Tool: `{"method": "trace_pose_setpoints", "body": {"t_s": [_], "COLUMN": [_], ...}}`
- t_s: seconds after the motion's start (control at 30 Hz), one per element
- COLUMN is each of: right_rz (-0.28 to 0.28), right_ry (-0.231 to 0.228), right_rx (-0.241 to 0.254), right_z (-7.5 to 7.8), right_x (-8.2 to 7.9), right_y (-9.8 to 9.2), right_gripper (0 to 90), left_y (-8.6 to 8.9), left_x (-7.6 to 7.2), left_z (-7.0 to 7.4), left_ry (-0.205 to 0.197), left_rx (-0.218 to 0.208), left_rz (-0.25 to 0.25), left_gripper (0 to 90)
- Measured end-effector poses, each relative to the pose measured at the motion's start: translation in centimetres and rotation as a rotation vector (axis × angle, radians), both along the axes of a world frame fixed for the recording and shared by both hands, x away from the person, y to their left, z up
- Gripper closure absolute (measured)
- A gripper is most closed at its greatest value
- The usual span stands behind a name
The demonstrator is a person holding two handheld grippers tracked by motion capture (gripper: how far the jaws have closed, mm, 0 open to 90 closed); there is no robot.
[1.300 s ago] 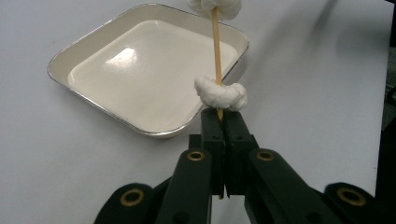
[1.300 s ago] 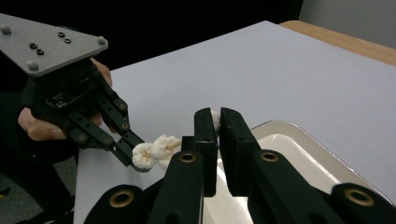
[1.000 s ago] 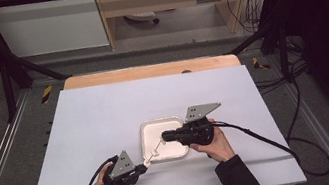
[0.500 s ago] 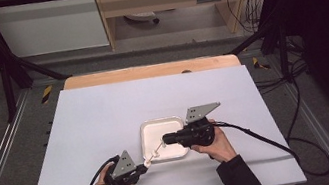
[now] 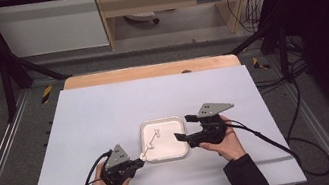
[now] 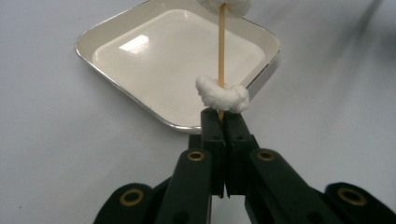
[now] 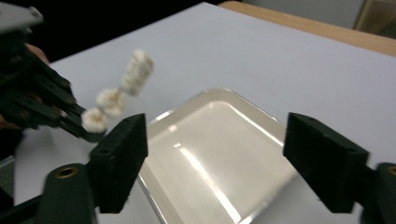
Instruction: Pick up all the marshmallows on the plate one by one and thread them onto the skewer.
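The left claw [image 6: 223, 122] was clamped on the thin wooden skewer [image 6: 221, 46] threaded with white fluffy lumps [image 6: 222, 94], slanting toward 1 o'clock over the square white metal tray [image 5: 165, 154]. The right claw [image 7: 229, 161], jaws just opened wide and empty, hovered at the tray's 3 o'clock edge.

Cream tray [image 6: 116, 74] with silver rim, tan skewer [image 6: 221, 42], white lumps [image 6: 222, 94], black tongs [image 6: 223, 122], pale grey table [image 5: 105, 112]

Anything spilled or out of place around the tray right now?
Nothing stands out. The tray sits flat and empty, the left gripper pinches the skewer with white lumps over it, and the right gripper, jaws just opened, holds nothing.
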State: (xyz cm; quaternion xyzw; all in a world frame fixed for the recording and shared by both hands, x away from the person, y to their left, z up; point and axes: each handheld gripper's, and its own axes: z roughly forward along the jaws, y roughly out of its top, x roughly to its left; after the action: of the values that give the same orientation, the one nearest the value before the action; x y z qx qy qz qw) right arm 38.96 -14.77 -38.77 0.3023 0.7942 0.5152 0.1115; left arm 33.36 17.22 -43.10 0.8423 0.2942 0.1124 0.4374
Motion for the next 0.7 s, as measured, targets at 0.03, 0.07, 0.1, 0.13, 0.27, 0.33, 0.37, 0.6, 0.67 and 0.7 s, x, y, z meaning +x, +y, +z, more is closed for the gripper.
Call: {"method": "trace_pose_setpoints", "body": {"t_s": [0.03, 0.07, 0.1, 0.13, 0.27, 0.33, 0.37, 0.6, 0.67, 0.7], "right_rz": [0.0, -0.024, -0.024, -0.045, -0.079, -0.094, -0.102, -0.138, -0.139, -0.145], "right_ry": [0.0, 0.003, 0.003, 0.018, 0.043, 0.053, 0.057, 0.085, 0.08, 0.082], "right_rx": [0.0, -0.013, -0.013, -0.019, -0.065, -0.084, -0.096, -0.107, -0.103, -0.107], "right_z": [0.0, -0.5, -0.5, -0.9, -1.8, -2.3, -2.6, -3.8, -3.9, -4.1], "right_x": [0.0, 0.1, 0.1, 0.2, 0.2, 0.0, -0.1, -0.9, -1.0, -1.3], "right_y": [0.0, -0.7, -0.7, -1.3, -2.4, -2.9, -3.1, -5.0, -5.3, -5.8], "right_gripper": [18.9, 13.8, 13.8, 12.0, 4.4, 3.1, 2.9, 1.5, 1.5, 0.9], "left_y": [0.1, 0.1, 0.2, 0.2, 0.2, 0.1, -0.1, -1.3, -1.7, -2.1], "left_x": [0.1, 0.2, 0.2, 0.3, 0.7, 1.1, 1.2, 2.7, 3.2, 3.6], "left_z": [0.1, 0.2, 0.3, 0.4, 1.1, 1.5, 1.6, 2.5, 2.7, 2.9], "left_ry": [0.003, 0.005, 0.005, 0.007, 0.006, 0.011, 0.014, 0.027, 0.033, 0.04], "left_rx": [0.0, 0.001, 0.002, 0.0, -0.002, 0.0, 0.0, 0.017, 0.02, 0.025], "left_rz": [0.006, 0.009, 0.017, 0.025, 0.047, 0.059, 0.064, 0.103, 0.108, 0.114], "left_gripper": [88.9, 88.9, 88.9, 88.9, 88.8, 88.8, 88.7, 88.7, 88.6, 88.6]}}
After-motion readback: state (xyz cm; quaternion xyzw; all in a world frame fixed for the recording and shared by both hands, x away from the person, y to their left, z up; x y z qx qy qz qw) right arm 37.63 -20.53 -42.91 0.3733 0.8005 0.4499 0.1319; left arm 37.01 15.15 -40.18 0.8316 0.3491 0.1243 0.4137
